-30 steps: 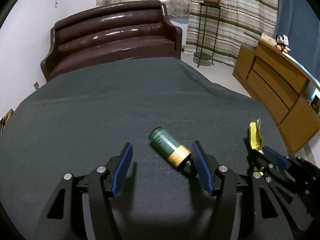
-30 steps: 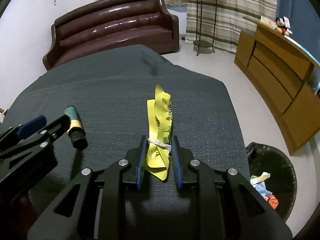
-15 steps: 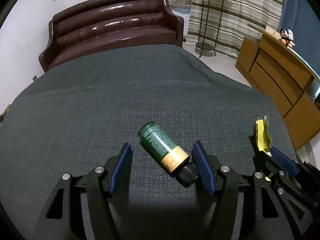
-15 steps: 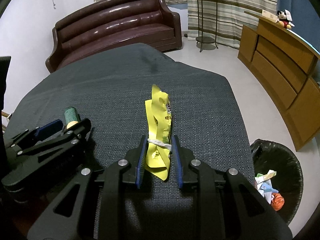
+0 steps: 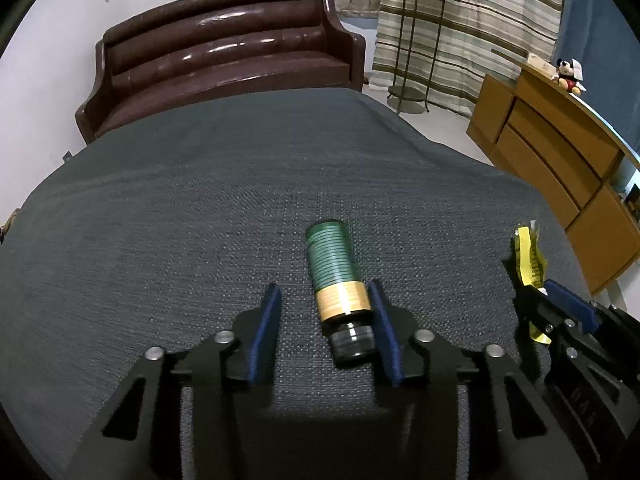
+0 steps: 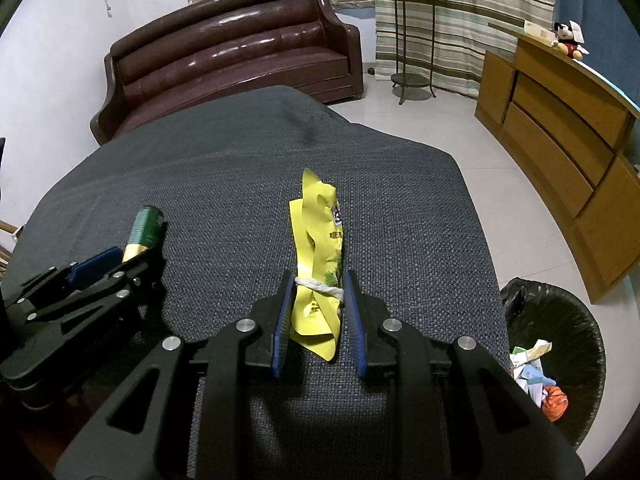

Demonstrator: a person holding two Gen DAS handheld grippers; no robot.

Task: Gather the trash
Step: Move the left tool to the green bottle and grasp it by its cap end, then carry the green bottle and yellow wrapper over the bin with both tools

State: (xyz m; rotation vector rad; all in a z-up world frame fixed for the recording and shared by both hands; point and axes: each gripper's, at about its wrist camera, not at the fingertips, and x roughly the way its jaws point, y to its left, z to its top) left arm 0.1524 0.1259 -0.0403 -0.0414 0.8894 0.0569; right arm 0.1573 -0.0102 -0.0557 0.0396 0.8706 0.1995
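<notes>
On the grey bed [image 5: 200,208] lie two pieces of trash: one green bottle [image 5: 336,276] and one yellow wrapper [image 6: 318,264], both near its front edge. One left gripper [image 5: 324,328] is closing, the bottle between its jaws and against the right pad, clear of the left. One right gripper [image 6: 318,316] is clamped on the wrapper. Off the bed's right edge stands one bin [image 6: 568,320].
</notes>
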